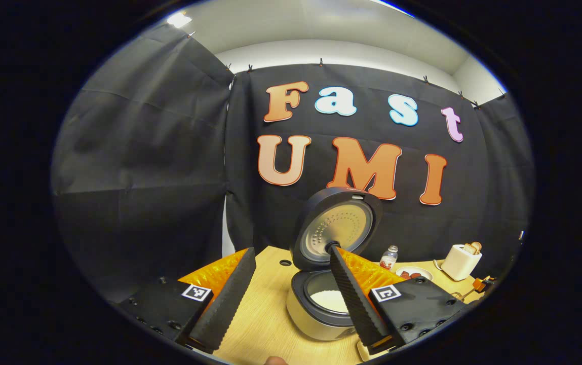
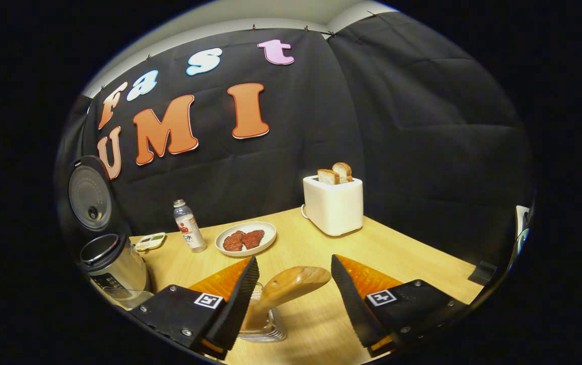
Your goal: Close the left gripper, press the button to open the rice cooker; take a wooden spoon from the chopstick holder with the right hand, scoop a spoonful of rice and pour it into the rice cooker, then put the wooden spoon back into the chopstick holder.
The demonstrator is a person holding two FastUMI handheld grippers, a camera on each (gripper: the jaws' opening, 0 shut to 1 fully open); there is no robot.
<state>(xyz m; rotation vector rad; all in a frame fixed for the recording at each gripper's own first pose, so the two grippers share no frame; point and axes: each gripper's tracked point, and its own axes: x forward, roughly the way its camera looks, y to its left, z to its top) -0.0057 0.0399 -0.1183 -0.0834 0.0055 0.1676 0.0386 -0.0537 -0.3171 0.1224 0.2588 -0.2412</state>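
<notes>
The rice cooker (image 1: 321,314) stands open just beyond my left gripper (image 1: 291,251); its lid (image 1: 339,228) is tipped upright and something white lies in the inner pot (image 1: 327,300). The left gripper is open and holds nothing; its right finger crosses in front of the cooker. In the right gripper view a wooden spoon (image 2: 291,286) stands in the chopstick holder (image 2: 265,329), bowl end up and leaning right. My right gripper (image 2: 295,259) is open, its fingers on either side of the spoon without touching it. The cooker (image 2: 113,266) shows far left there, lid (image 2: 89,195) raised.
On the wooden table (image 2: 321,324) stand a white toaster (image 2: 334,205) with two bread slices, a plate (image 2: 265,238) of red meat, a small bottle (image 2: 189,228) and a small dish (image 2: 150,241). The black cloth wall closes the table's back and sides.
</notes>
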